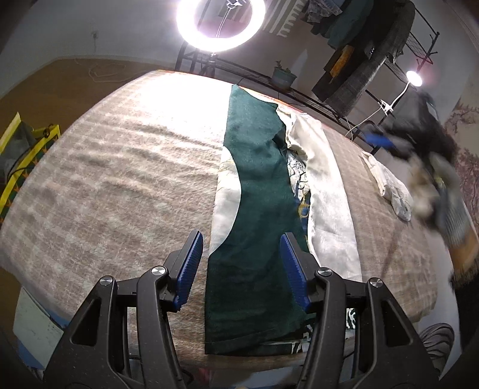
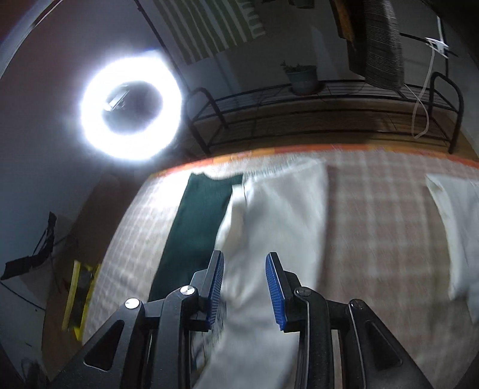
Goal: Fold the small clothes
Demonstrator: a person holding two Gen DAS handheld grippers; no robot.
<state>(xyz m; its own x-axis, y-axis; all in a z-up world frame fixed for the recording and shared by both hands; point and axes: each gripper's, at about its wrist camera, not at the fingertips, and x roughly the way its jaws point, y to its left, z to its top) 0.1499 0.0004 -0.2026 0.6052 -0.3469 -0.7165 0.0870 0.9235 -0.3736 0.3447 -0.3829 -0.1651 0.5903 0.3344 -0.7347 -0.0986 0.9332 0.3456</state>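
Observation:
A long dark green garment (image 1: 254, 191) lies folded lengthwise on a white printed garment (image 1: 326, 191) on the plaid blanket (image 1: 119, 185). My left gripper (image 1: 242, 239) is open above the green garment's near end, a blue pad on each side of it, holding nothing. In the right wrist view, blurred by motion, my right gripper (image 2: 244, 263) is open over the white garment (image 2: 278, 209), with the green garment (image 2: 197, 221) to its left. The right gripper also shows in the left wrist view as a blur (image 1: 380, 139) at the far right.
A second white cloth (image 1: 389, 182) lies at the blanket's right, also in the right wrist view (image 2: 458, 227). A ring light (image 1: 220, 25) and a black metal rack (image 2: 323, 113) with a potted plant (image 2: 302, 77) stand beyond the far edge. A yellow-edged box (image 1: 27, 155) is left.

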